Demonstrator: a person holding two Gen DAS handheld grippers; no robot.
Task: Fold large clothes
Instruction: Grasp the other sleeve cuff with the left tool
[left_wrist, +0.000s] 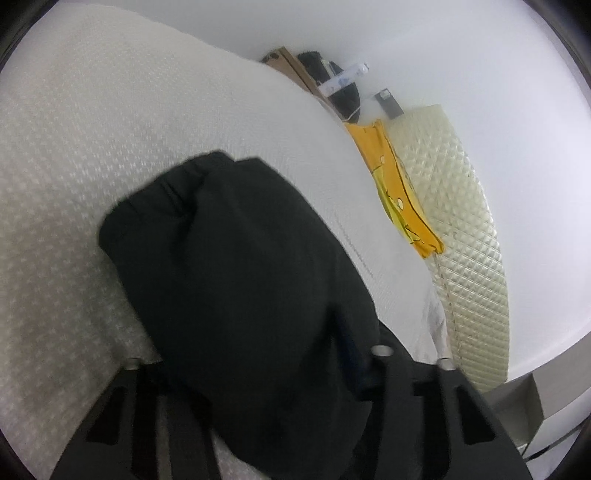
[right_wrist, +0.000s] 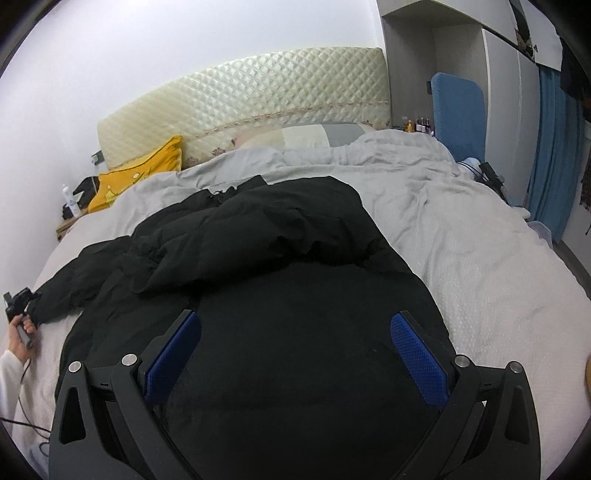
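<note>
Both grippers work over a black padded jacket (right_wrist: 258, 236) spread on a bed with a pale grey textured cover (right_wrist: 461, 236).

Seen from its own camera, the left gripper (left_wrist: 258, 369) has its black fingers drawn in around the cuff end of a black sleeve (left_wrist: 221, 258), which runs forward from between them and lies on the cover. The sleeve fills the gap and hides the pads, so whether they press on the fabric cannot be told. In the right wrist view this same gripper (right_wrist: 18, 299) shows far off to the left, at the sleeve's tip, held in a hand (right_wrist: 20, 339) with a white sleeve.

Ahead of the right gripper (right_wrist: 295, 350) lies the jacket's body, its bulk reaching away toward the headboard. Its two fingers with blue textured pads (right_wrist: 417, 358) stand wide apart, one on each side of a smooth stretch of black fabric; nothing is clamped between them.

Beyond the jacket stands a cream quilted headboard (right_wrist: 258, 96); to the left of it leans a yellow cushion (right_wrist: 140, 177), and further right is a blue padded chair back (right_wrist: 458, 110).
</note>
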